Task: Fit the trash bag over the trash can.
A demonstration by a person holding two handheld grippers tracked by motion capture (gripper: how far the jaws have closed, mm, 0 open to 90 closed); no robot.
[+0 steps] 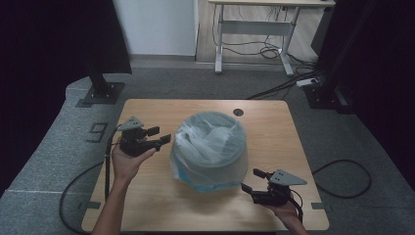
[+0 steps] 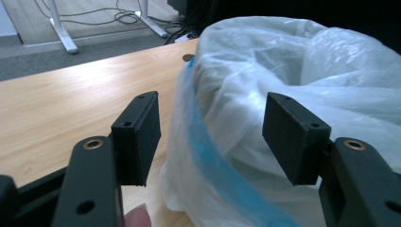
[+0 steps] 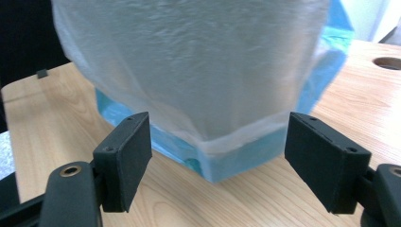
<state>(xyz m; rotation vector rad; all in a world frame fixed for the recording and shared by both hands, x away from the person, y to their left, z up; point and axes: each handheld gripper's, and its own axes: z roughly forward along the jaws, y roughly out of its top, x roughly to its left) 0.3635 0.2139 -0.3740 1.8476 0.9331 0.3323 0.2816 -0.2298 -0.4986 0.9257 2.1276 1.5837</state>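
A round bin (image 1: 210,152) stands in the middle of the wooden bench (image 1: 147,205). It sits between the two tongs. The left tongs (image 1: 157,138) are held up in the air just beside the bin's left side, near its top edge. They point at the bin. In the left gripper view, the bag's rim (image 2: 227,142) shows in the gap between the two black jaws, but the jaws do not touch it. The left tongs are open and hold nothing.

The right tongs (image 1: 252,181) are low down, near the front right of the bin, close to its bottom. They point at the bin too. In the right gripper view, the bottom corner of the bag (image 3: 222,161) sits in the gap between the jaws, a bit farther off. The jaws do not press on it. The right tongs are open wide and hold nothing.

The bin is pale grey. A thin plastic bag (image 1: 208,139) is put inside it and pulled over the top edge. The bag hangs down the outside almost to the bench. It is see-through and whitish, with lots of crinkles. Down low it looks light blue, and a blue stripe runs along its edge. Inside the bin, the bag is bunched up in soft folds.
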